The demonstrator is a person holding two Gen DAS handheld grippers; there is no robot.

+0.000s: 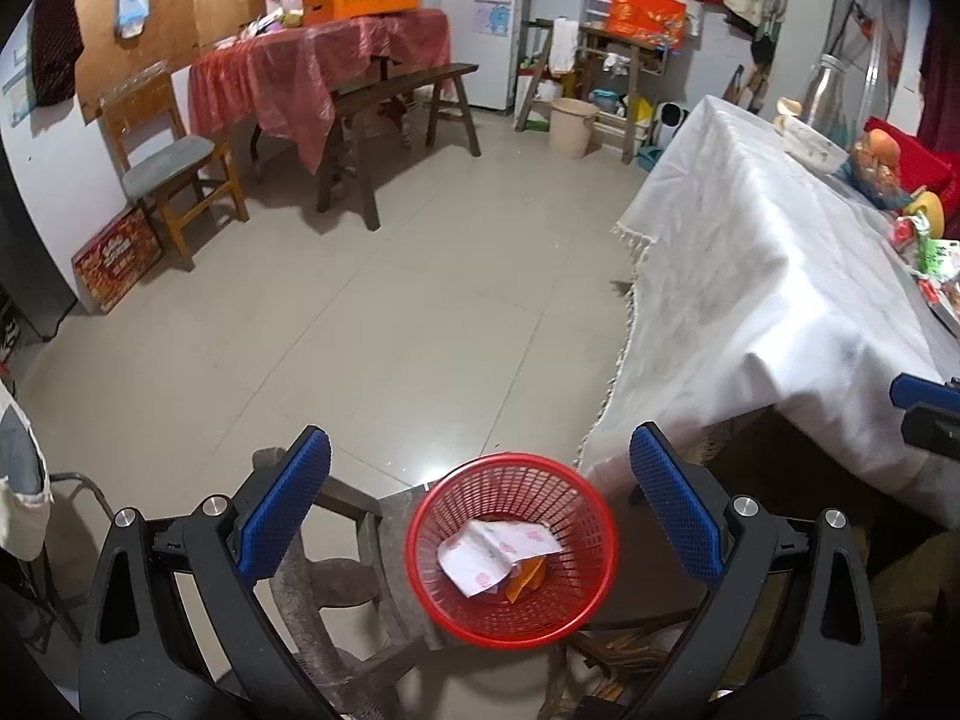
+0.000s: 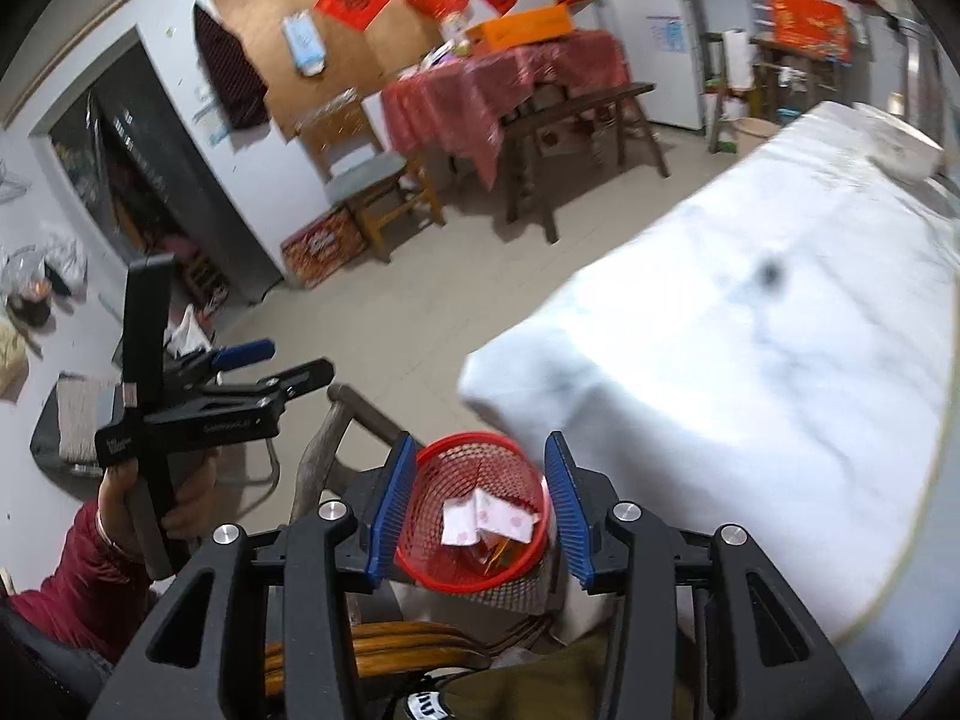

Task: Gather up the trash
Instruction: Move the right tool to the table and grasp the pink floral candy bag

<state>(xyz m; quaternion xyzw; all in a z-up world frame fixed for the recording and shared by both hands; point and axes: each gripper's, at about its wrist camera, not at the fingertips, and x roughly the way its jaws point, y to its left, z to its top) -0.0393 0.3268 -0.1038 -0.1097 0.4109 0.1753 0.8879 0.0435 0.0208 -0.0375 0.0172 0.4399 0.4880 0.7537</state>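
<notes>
Wrapper (image 1: 493,553) lying crumpled in red basket (image 1: 511,549), lower centre; likely light, soft; both jaws spread, gripping nothing.

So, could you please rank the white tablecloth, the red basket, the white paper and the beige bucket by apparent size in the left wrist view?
1. white tablecloth
2. red basket
3. white paper
4. beige bucket

The bucket stands far off, so its rank is unsure.

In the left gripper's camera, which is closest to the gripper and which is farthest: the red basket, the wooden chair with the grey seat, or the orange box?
1. Red basket, right below, between the fingers of the left gripper.
2. Wooden chair, across the floor, left.
3. Orange box, on the far red-covered table by the wall.
</notes>
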